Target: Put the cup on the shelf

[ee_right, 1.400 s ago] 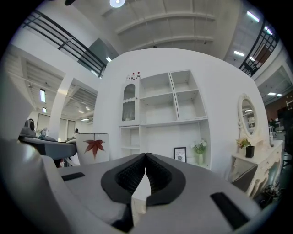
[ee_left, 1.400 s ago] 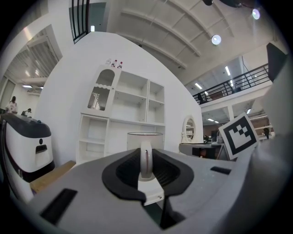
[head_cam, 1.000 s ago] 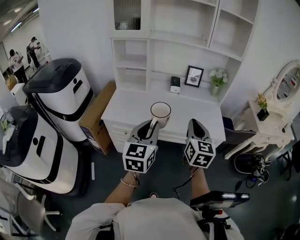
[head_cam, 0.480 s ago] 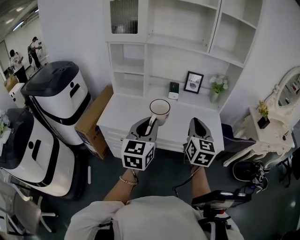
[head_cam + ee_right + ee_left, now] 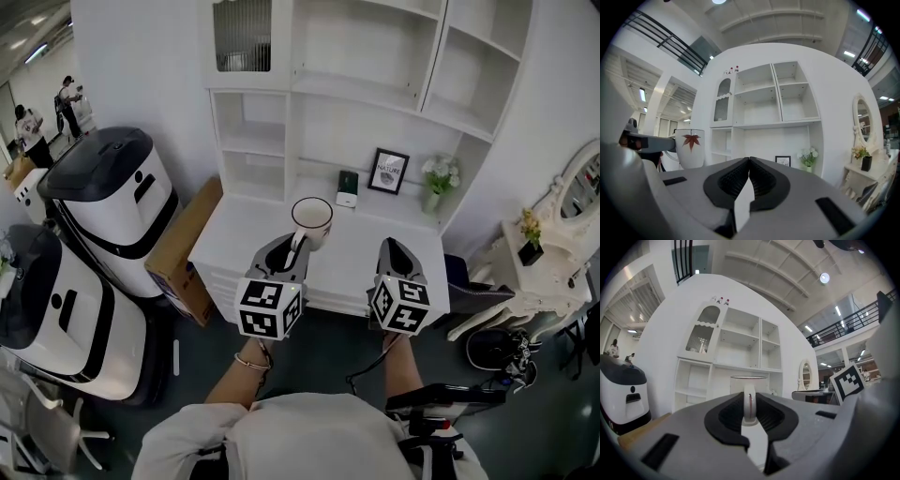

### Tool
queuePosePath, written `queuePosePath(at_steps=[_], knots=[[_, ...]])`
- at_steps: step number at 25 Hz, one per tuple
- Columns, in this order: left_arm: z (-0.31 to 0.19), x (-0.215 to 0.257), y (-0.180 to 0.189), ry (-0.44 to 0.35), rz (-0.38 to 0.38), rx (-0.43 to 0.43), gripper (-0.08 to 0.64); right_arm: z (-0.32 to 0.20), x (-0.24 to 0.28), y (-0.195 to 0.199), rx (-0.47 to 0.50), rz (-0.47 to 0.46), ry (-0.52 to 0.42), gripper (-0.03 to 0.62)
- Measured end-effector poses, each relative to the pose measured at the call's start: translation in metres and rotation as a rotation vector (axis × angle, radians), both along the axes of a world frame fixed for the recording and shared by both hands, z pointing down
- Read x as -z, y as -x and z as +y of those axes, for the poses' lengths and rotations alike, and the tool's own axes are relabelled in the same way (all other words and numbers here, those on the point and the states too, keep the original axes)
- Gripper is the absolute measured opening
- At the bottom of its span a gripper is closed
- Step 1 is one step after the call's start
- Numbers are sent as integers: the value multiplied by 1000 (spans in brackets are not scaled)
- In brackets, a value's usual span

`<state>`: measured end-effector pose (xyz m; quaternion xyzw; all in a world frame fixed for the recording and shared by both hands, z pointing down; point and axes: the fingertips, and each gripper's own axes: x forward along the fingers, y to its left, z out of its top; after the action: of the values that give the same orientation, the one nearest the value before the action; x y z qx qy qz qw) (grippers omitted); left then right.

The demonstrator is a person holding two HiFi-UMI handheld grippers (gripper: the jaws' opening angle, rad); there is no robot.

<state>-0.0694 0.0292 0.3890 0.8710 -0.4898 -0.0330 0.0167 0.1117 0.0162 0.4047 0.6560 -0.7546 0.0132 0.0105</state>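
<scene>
The cup is held upright by its handle, on which the jaws of the left gripper are closed narrowly. It is seen in the air over the front part of the white tabletop, below the open shelf compartments. The right gripper is held near it on the right, its jaws pressed together with nothing between them. Along the tabletop's back edge a small dark box, a framed picture and a vase of flowers are lined up.
</scene>
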Motion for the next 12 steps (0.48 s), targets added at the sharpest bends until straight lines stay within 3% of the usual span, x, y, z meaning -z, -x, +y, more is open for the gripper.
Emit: queuePosePath(at_steps=[12], knots=[[-64, -1, 0, -6, 13, -16, 63, -57, -17, -7, -14, 10, 38, 23]])
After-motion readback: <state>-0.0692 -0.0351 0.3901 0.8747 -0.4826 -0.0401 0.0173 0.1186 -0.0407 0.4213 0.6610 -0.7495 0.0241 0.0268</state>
